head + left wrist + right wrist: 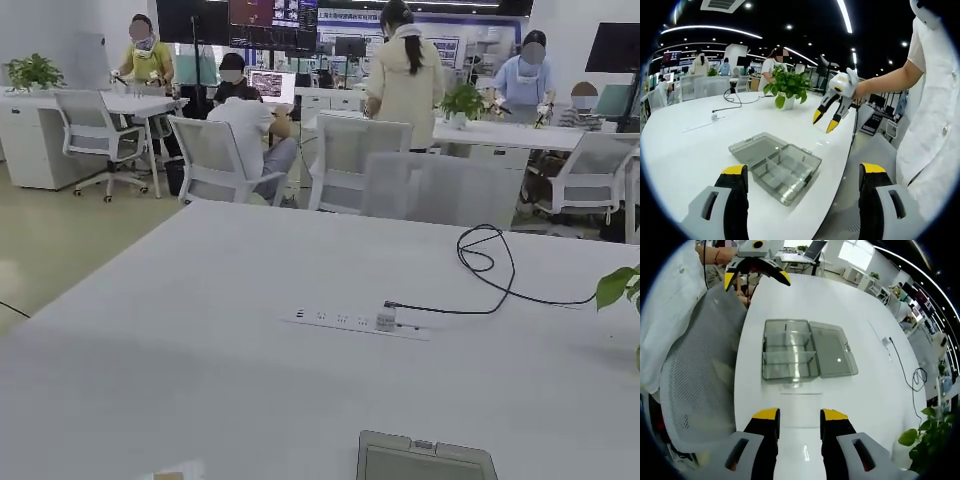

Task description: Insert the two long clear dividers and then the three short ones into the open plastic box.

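The box (764,347) sits flat on the table (840,295), close to the edge on the person's side, with its lid (832,350) flopped open toward the table's middle. Its long axis looks to run along that edge. The two grippers hang in the air off its two short ends, facing each other over it.

The right gripper (799,414) looks straight down the box's length, with the box ahead and below. The left gripper (803,169) comes at it from the opposite end, and the box is just past and below its jaws. Honestly can't call which one is nearer, it looks about even to me.

Left gripper: jaws spread wide, nothing between them, touching nothing. Right gripper: jaws a fair bit closer together but with a plain gap, also empty.

The box seems to have clear walls in it already, splitting it into compartments. How many dividers are seated I can't tell.

In the right gripper view there's a faint clear strip (800,393) on the table just beside the box's near short end, between the box and the right gripper. Might be a loose divider, might be glare. If it is one, I'd guess the right gripper takes it. It lies crosswise to those jaws, so that gripper would probably need a turn before it drops and pinches.
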Available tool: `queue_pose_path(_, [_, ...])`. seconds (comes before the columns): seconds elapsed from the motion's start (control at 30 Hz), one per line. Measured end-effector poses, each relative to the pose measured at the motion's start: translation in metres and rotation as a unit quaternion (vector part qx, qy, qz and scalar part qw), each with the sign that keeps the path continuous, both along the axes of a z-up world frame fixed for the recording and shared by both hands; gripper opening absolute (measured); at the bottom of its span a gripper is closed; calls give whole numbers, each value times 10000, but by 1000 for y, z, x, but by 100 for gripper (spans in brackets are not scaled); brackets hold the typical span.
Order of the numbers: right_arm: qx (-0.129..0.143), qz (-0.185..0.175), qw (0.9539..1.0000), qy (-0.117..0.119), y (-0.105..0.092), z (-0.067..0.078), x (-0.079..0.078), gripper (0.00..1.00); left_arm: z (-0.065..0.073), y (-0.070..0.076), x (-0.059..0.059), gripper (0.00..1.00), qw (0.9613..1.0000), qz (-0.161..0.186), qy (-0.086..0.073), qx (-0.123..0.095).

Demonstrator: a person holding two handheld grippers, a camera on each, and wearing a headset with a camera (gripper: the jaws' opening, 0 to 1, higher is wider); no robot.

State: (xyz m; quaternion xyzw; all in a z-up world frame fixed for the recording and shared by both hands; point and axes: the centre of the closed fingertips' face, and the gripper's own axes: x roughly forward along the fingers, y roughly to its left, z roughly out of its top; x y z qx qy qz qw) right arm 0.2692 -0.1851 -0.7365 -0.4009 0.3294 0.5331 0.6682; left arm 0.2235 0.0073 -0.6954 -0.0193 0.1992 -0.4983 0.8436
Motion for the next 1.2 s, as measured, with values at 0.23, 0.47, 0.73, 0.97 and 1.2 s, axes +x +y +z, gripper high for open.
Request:
queue_pose_path(0.23, [258,104,9992,-282,29,30,-8,33,21,-16,9,89,9981,213,262,-520])
queue_pose_path(0.47, [319,335,9972,-589,56,49,-19,33,35,-32,15,80,9875,463,940,-1178])
queue_pose_path(0.73, [339,575,9944,-822,77,61,-29,33,41,-47,20,71,9703,615,1590,-1714])
queue_pose_path(0.97, [335,690,9928,-920,88,66,-37,33,40,-60,19,60,9569,635,2046,-1958])
queue_pose_path(1.2, [331,729,9919,-984,97,72,-41,33,34,-78,10,45,9487,491,2436,-1954])
